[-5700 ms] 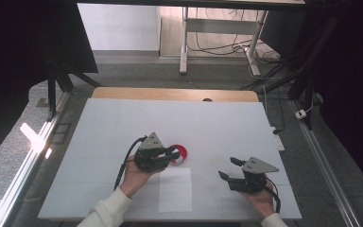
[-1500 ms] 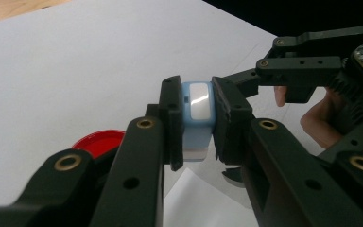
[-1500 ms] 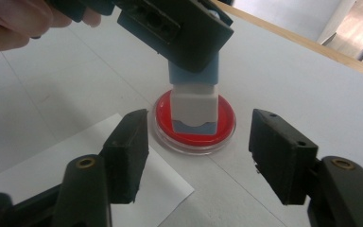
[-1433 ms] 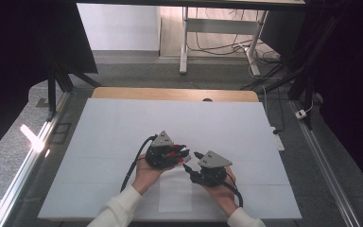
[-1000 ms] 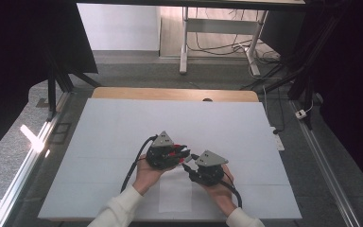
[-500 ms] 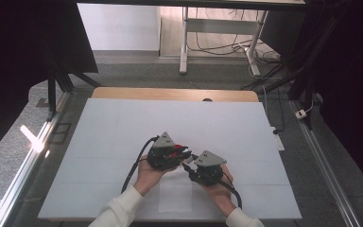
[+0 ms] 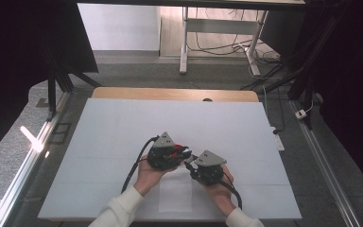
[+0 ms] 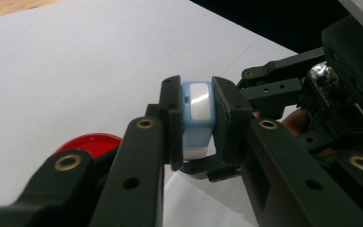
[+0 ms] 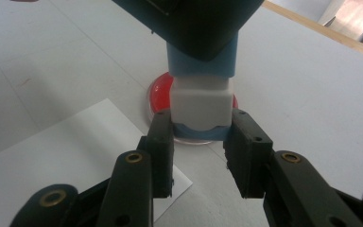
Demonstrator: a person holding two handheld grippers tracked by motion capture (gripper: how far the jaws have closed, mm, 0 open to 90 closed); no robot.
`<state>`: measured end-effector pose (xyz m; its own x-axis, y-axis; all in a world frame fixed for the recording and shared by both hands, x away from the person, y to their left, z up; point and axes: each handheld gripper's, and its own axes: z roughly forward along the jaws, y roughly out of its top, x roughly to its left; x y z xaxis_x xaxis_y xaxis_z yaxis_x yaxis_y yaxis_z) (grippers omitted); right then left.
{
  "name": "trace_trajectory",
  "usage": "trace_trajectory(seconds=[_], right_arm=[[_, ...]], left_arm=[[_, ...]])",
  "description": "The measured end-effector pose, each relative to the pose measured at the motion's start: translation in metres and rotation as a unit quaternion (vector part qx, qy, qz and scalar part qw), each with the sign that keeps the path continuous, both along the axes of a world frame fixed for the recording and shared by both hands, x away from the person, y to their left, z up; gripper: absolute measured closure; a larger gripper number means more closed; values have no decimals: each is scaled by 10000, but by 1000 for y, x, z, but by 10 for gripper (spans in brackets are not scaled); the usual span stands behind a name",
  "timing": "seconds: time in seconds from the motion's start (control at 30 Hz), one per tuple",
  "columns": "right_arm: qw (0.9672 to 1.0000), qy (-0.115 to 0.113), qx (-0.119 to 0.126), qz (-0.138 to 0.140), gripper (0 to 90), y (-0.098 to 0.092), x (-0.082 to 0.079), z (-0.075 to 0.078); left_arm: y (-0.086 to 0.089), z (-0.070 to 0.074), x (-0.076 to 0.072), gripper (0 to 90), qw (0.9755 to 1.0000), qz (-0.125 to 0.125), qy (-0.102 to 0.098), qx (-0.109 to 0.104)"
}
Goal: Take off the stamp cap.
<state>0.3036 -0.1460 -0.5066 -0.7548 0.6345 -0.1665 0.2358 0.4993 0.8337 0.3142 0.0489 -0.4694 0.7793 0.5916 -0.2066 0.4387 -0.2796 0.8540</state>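
**Small blue-and-white object clamped from both ends above the white table**

While both hands are kept close together near the front middle of the white table [image 7: 123, 142], a small blue-and-white object [image 8: 197, 118] is gripped by the left gripper [image 8: 196, 120], whose two black jaws are pressed against the object's blue upper part on either side. A pale glossy window is seen on the blue face, and a white section is seen at the lower end. In the right gripper view, the same object is seen hanging from the left gripper's body, and its white lower end is pinched by the right gripper [image 9: 202, 135], whose jaws have just been closing onto it and are now clamped against its sides. The object is held off the table, between the two grippers, which are seen nearly touching in the high view, the left gripper at [image 7: 182, 152] and the right gripper at [image 7: 189, 161]. A red round lid [image 9: 160, 90] is seen lying flat on the table directly below the object. A white sheet of paper [image 9: 66, 142] is laid just beside the lid, toward the person.
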Motion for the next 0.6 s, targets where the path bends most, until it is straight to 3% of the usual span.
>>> trace_trajectory(seconds=[0.43, 0.6], right_arm=[[9997, -57, -244, 10, 645, 2, -1, -2], [9999, -30, -146, 11, 650, 1, -1, -1]], left_arm=[[-2, -3, 0, 751, 10000, -7, 23, 40], [-1, -2, 0, 751, 10000, -2, 3, 7]])
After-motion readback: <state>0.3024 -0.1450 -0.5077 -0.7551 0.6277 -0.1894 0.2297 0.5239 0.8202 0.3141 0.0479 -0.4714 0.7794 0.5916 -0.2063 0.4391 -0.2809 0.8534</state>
